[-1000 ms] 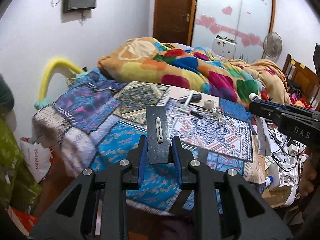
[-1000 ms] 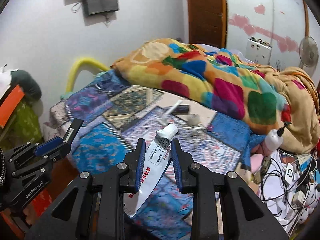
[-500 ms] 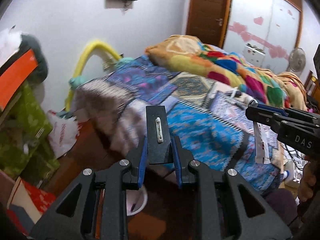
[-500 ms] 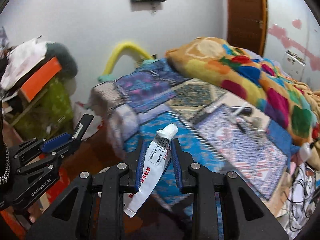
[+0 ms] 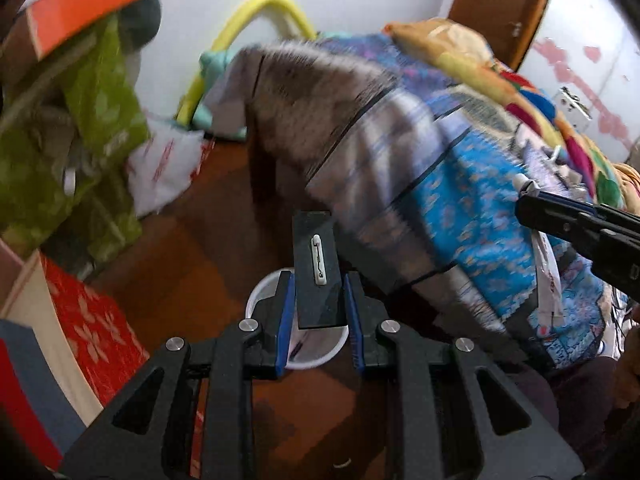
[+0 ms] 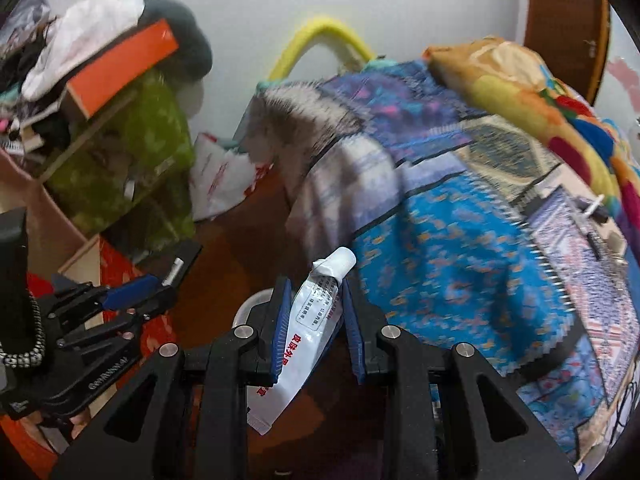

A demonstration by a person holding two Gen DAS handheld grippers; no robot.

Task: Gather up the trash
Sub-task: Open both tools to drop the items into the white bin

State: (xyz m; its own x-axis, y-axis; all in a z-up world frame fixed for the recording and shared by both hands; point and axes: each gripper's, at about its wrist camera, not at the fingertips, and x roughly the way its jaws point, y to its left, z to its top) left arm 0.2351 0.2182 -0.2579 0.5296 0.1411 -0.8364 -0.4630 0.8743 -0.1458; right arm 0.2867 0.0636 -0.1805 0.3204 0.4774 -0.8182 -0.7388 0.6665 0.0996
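Observation:
My left gripper [image 5: 319,292] is shut on a flat black piece with a small white clip [image 5: 316,268]; it hangs over a round white bin [image 5: 264,296] on the brown floor. My right gripper [image 6: 314,308] is shut on a white squeezed tube with red print [image 6: 316,316], cap pointing up; the white bin's rim [image 6: 250,304] shows just behind its left finger. The right gripper also shows at the right in the left wrist view [image 5: 532,204], and the left gripper at the left in the right wrist view [image 6: 136,292].
A bed with a blue patterned cover [image 5: 460,208] and a colourful quilt [image 6: 532,96] fills the right. Green bags [image 5: 92,120], an orange box [image 6: 120,68], a white plastic bag [image 6: 216,176] and a red box [image 5: 88,328] crowd the left. Small items [image 6: 596,216] lie on the bed.
Both grippers have swung left and down from over the bed toward the floor, each still holding its item. The white bin now lies right under the fingers.

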